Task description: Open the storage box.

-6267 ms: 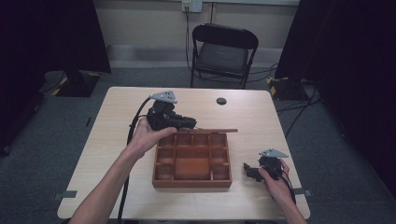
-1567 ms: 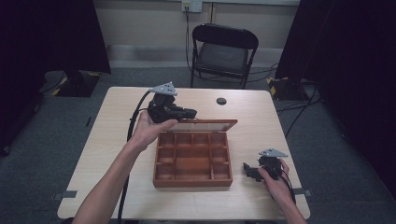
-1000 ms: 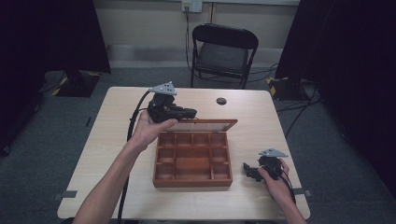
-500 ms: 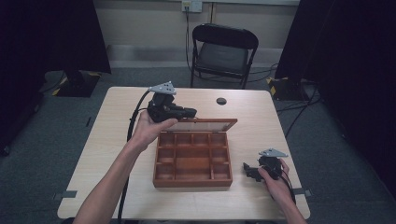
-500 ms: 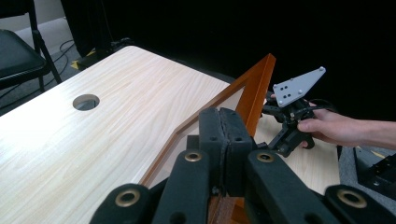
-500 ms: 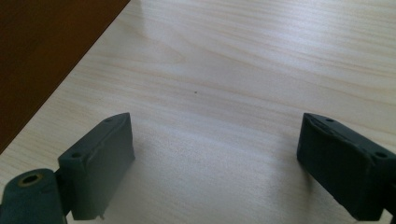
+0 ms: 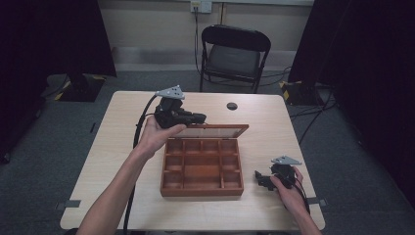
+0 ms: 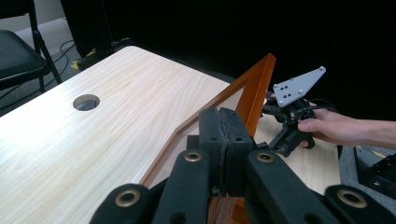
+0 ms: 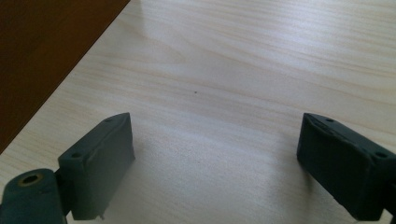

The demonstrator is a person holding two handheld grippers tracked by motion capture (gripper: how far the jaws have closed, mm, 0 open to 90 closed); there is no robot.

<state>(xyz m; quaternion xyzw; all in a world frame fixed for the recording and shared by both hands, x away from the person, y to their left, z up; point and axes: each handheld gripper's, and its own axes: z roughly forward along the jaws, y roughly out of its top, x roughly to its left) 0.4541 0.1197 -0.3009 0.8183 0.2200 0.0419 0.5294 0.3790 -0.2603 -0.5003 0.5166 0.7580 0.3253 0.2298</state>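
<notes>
A brown wooden box [image 7: 201, 190] with several compartments sits open at the table's middle. Its glass-paned lid [image 7: 211, 131] stands raised along the far side. My left gripper [image 7: 197, 118] is shut on the lid's left end. In the left gripper view the pads [image 8: 212, 133] are pressed together over the lid's wooden frame [image 8: 258, 86]. My right gripper [image 7: 260, 178] rests on the table just right of the box, held by a hand. Its jaws stand wide open over bare wood [image 9: 215, 140], with nothing between them. The left gripper view shows that right gripper [image 8: 290, 122] beyond the lid.
A round cable hole [image 7: 232, 105] lies in the table top behind the box. A black folding chair [image 7: 235, 54] stands past the far edge. The box's side wall [image 9: 42, 51] is close to the left of my right gripper.
Since the oldest frame my left gripper has lifted slightly with the lid, whose pane now faces the camera more. Over the last second nothing has moved.
</notes>
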